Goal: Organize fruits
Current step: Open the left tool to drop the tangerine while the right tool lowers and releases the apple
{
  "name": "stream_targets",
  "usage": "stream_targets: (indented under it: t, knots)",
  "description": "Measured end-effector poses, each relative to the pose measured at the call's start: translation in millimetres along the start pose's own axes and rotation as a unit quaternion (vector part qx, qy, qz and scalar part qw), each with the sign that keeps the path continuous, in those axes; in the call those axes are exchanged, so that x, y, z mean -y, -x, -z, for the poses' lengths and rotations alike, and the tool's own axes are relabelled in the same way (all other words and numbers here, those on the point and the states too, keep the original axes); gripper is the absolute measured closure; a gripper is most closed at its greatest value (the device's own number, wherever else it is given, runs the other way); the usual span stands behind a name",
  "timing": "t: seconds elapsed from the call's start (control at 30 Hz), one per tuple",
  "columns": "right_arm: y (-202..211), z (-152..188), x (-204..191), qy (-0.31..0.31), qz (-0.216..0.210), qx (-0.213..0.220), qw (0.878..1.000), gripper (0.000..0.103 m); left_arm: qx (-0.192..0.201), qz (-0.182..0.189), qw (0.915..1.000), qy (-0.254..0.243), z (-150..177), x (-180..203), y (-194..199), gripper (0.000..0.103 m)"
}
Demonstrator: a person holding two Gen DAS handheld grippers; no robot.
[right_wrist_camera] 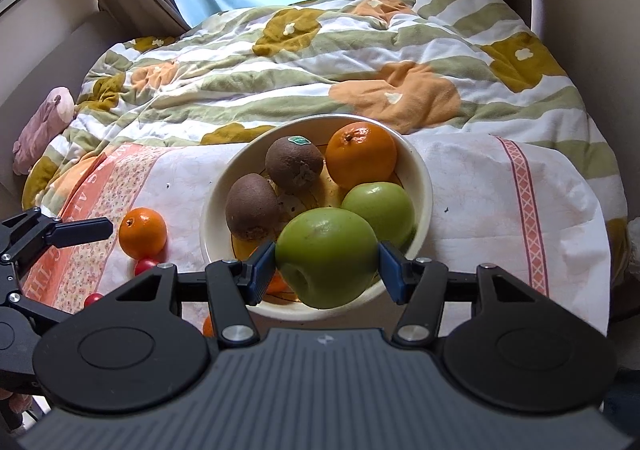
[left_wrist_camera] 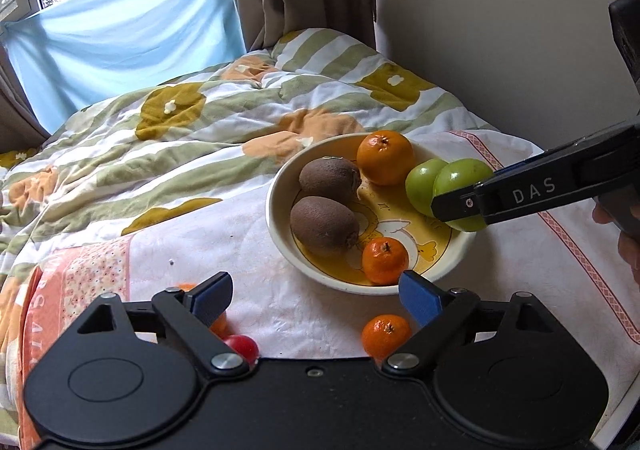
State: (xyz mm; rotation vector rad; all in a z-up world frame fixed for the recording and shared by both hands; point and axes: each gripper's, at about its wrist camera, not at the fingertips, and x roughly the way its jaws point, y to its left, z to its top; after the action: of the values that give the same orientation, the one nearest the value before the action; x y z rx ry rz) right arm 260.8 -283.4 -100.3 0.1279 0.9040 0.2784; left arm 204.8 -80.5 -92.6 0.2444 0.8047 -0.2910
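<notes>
A cream bowl (left_wrist_camera: 280, 186) (right_wrist_camera: 424, 178) stands on a white cloth on the bed. It holds two kiwis (left_wrist_camera: 324, 224) (right_wrist_camera: 252, 208), a large orange (left_wrist_camera: 384, 156) (right_wrist_camera: 360, 154), a small orange (left_wrist_camera: 385, 260) and a green apple (left_wrist_camera: 420, 184) (right_wrist_camera: 380, 206). My right gripper (right_wrist_camera: 327, 264) (left_wrist_camera: 460, 206) is shut on a second green apple (right_wrist_camera: 326, 256) (left_wrist_camera: 460, 178) over the bowl's near rim. My left gripper (left_wrist_camera: 316, 296) is open and empty, just short of the bowl. A loose orange (left_wrist_camera: 385, 334) (right_wrist_camera: 142, 232) lies on the cloth by its right finger.
Small red tomatoes (left_wrist_camera: 242, 346) (right_wrist_camera: 146, 266) and another orange (left_wrist_camera: 219, 324) lie on the cloth under my left gripper. A flowered duvet (left_wrist_camera: 180, 122) covers the bed behind the bowl. A wall stands to the right, curtains and a window behind.
</notes>
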Motion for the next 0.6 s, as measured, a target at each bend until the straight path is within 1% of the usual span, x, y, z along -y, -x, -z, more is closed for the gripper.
stream_targets:
  t: [0.3,0.6]
  knots:
    - [-18.2,6.1,-16.3,0.012,0.013,0.005,1.0,0.033,0.005,-0.017,0.9994,0.03,9.1,-11.7,13.2,0.01]
    - [-23.9,8.1,-22.3,0.019,0.02,0.011,1.0,0.032,0.003,-0.018,0.9992,0.036,17.0,-12.1,16.2,0.01]
